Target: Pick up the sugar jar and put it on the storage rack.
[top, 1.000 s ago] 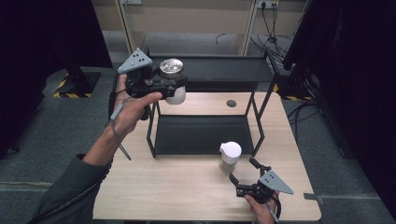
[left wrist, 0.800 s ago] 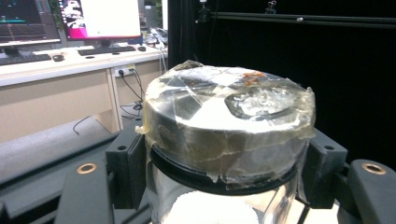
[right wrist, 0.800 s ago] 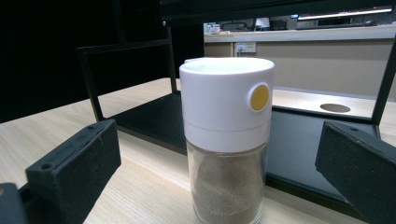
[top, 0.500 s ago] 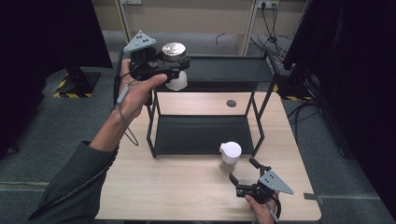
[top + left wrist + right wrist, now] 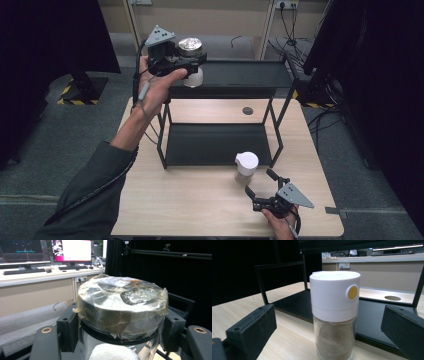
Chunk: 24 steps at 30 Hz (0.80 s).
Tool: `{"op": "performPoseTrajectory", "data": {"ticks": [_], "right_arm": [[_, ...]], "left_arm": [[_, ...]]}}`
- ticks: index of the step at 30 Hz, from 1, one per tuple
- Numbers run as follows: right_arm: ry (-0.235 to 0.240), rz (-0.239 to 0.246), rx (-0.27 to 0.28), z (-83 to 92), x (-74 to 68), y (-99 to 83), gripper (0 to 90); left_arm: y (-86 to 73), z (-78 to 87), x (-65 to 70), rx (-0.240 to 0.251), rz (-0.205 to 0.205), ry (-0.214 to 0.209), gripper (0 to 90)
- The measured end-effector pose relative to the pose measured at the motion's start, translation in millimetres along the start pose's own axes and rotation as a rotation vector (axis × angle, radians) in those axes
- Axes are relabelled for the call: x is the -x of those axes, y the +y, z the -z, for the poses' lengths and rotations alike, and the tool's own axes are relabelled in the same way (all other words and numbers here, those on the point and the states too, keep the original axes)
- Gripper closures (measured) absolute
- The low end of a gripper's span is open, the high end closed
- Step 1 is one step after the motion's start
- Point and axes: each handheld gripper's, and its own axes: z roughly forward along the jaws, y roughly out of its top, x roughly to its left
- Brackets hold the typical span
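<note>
The left gripper [image 5: 192,61] was raised above the far left corner of the black shelf rack [image 5: 235,77], its jaws clenched on a glass jar [image 5: 190,60]. The jar had a metal lid [image 5: 122,302] wrapped in clear tape, and the jaws gripped it just below that lid, one on each side. Something white showed through the glass in the left gripper view. The jar hung upright over the rack's top shelf, near its left end; whether it touched the shelf could not be told.

The right gripper [image 5: 261,184] rested low near the front right edge of the desk [image 5: 190,205], with its jaws released and spread wide. A shaker [image 5: 334,312] with a white cap and a small yellow button stood upright on the desk just in front of those jaws, beside the front right leg of the rack. It held a brownish powder. The jaws stood apart on either side of it without touching it.
</note>
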Motion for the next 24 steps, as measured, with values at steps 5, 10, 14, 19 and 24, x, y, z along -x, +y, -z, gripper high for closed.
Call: {"op": "performPoseTrajectory", "data": {"ticks": [5,10,14,19,24], "right_arm": [[0.0,0.0,0.001,0.1,0.0,0.0,0.3],[0.002,0.0,0.002,0.1,0.1,0.0,0.3],[0.003,0.0,0.002,0.1,0.1,-0.1,0.3],[0.003,0.0,0.002,0.1,0.3,-0.2,0.3],[0.004,0.0,0.003,0.1,0.3,-0.2,0.3]], "left_arm": [[-0.5,-10.6,1.7,0.001,-0.009,0.042,31.5],[-4.0,-19.7,0.2,0.001,0.003,0.08,31.5],[-8.5,-26.6,-0.6,-0.002,0.002,0.107,31.5],[-12.2,-31.1,-0.9,-0.001,0.006,0.118,31.5],[-15.6,-34.7,-1.1,0.006,0.008,0.126,31.5]]}}
